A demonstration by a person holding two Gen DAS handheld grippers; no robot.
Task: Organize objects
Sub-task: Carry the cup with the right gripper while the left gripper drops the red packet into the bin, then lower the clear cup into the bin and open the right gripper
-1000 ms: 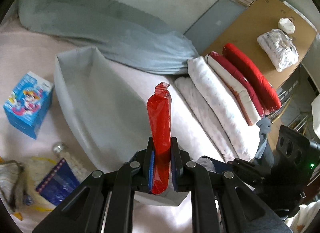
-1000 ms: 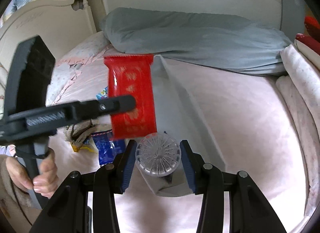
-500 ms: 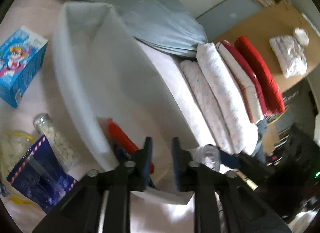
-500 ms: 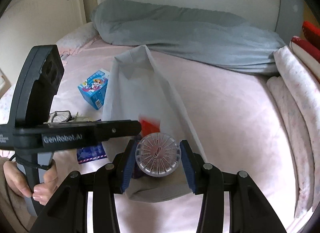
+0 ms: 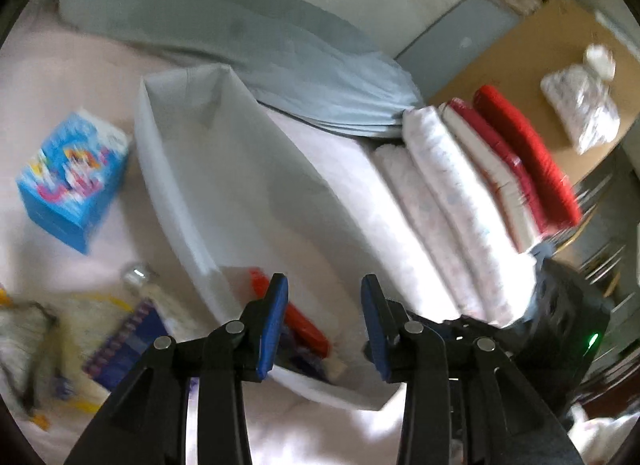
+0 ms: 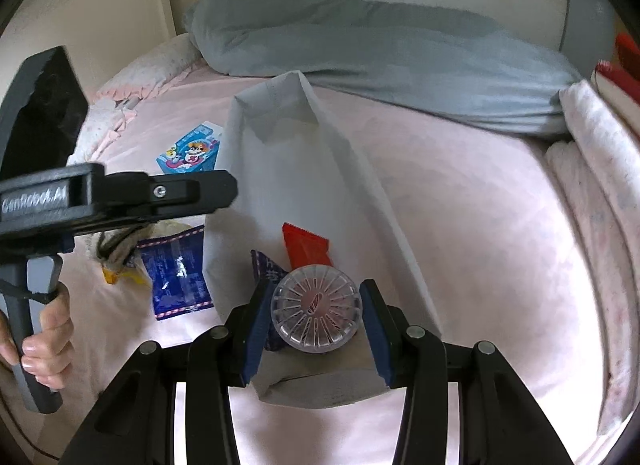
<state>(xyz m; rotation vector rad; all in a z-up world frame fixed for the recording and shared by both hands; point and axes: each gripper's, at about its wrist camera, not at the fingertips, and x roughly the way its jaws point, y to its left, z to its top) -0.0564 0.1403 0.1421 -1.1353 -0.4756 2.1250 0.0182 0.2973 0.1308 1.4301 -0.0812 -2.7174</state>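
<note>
Directly below your right claw (image 6: 316, 315), clamped on a clear ribbed jar (image 6: 316, 311), lies the near end of the grey bin (image 6: 280, 169), long axis running away from you. Red packet (image 6: 306, 247) rests inside, beside a purple one (image 6: 266, 265). Left claw (image 5: 324, 325), jaws just opened, holds nothing. Judgement: right is nearer; lower straight down.
</note>
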